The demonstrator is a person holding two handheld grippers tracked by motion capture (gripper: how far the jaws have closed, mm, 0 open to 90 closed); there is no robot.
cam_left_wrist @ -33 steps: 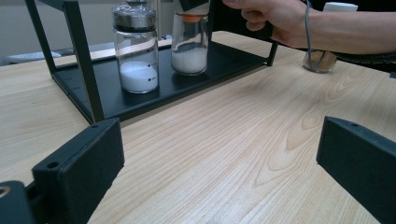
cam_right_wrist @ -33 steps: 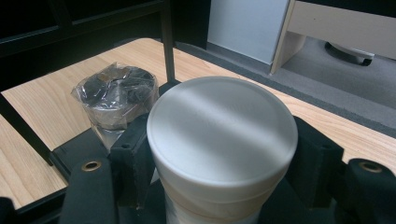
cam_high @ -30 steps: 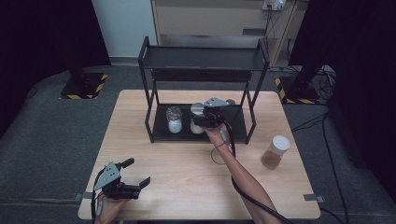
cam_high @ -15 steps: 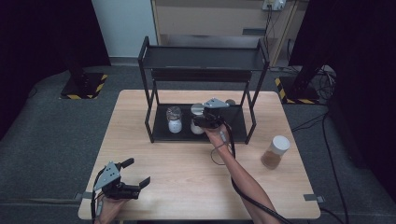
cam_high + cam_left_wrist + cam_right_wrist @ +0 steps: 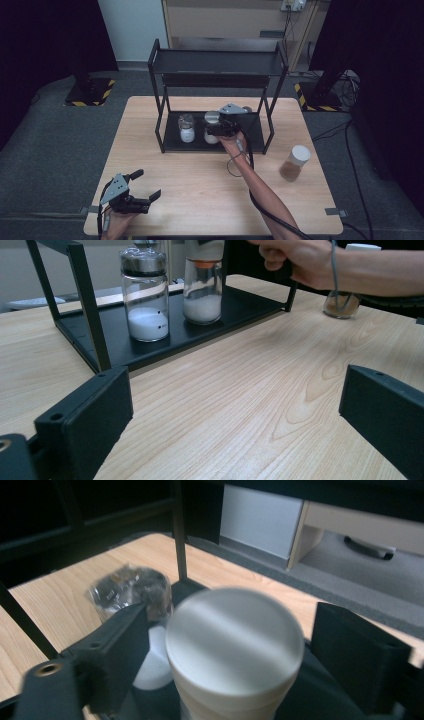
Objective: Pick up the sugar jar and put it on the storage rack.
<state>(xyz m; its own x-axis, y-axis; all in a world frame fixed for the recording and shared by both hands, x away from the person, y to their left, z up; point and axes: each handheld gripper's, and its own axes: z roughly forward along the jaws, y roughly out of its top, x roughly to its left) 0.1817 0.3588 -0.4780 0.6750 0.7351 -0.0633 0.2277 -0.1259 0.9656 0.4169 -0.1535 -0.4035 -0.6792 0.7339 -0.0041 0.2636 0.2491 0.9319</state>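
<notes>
Right claw [image 5: 227, 645] is straddling the white-lidded jar [image 5: 235, 635] on the rack [image 5: 172, 142] bottom shelf, jaws just opening, released; left claw [image 5: 235, 415] is idling open.

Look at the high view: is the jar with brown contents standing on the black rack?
No, the brown jar stands on the bare table, right of the black rack.

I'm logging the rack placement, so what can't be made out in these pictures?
- High view: the right gripper covers the white-lidded jar, hiding pad contact.
- Right gripper view: the jar's body is cut off by the bottom edge; the lid is blurred.
- Left gripper view: the brown jar sits behind the forearm.
</notes>
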